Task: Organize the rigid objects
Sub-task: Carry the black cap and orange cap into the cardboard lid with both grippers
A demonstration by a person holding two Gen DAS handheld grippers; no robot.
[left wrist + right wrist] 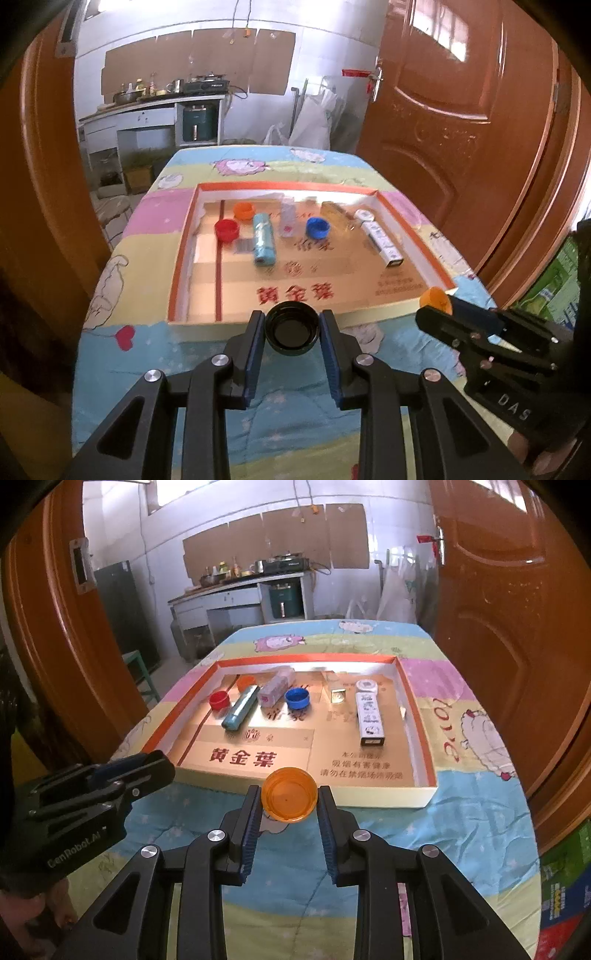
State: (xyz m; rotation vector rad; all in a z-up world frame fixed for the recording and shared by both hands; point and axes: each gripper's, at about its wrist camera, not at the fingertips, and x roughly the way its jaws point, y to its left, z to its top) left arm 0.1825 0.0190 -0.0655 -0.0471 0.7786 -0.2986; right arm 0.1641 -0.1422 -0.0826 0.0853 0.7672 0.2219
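- Left wrist view: a black cap (291, 328) is clamped between the two fingers of the left gripper (292, 325), open side up, held right over the near edge of the shallow cardboard tray (177, 280) that's parked on the cartoon-print bedspread (155, 354).
- Same view: the right gripper (439, 302) is seen off to the right by the tray's near right corner, with a translucent orange cap (436, 297) pinched at its tip.
- Inside the tray, toward the far edge, a loose row is laid out: a red cap (226, 229), a small orange cap (244, 210) just behind it, a teal cylinder (263, 240) lying on its side, a clear wrapped packet (287, 220), a blue cap (317, 227), a yellowish see-through item (334, 213) (can't be made out, too blurry) and a long white box (380, 240) near the right edge.
- Right wrist view: the orange cap (290, 794) is gripped between the right gripper's (290, 797) fingers, hollow side facing the camera, just in front of the tray's near edge (369, 794).
- Same view: the left gripper (147, 768) is seen at the left by the tray's near left corner; whatever it's closed on is hidden from this angle.
- The same row is seen at the tray's far edge: red cap (219, 700), teal cylinder (241, 707), wrapped packet (275, 690), blue cap (297, 698), white box (370, 716).
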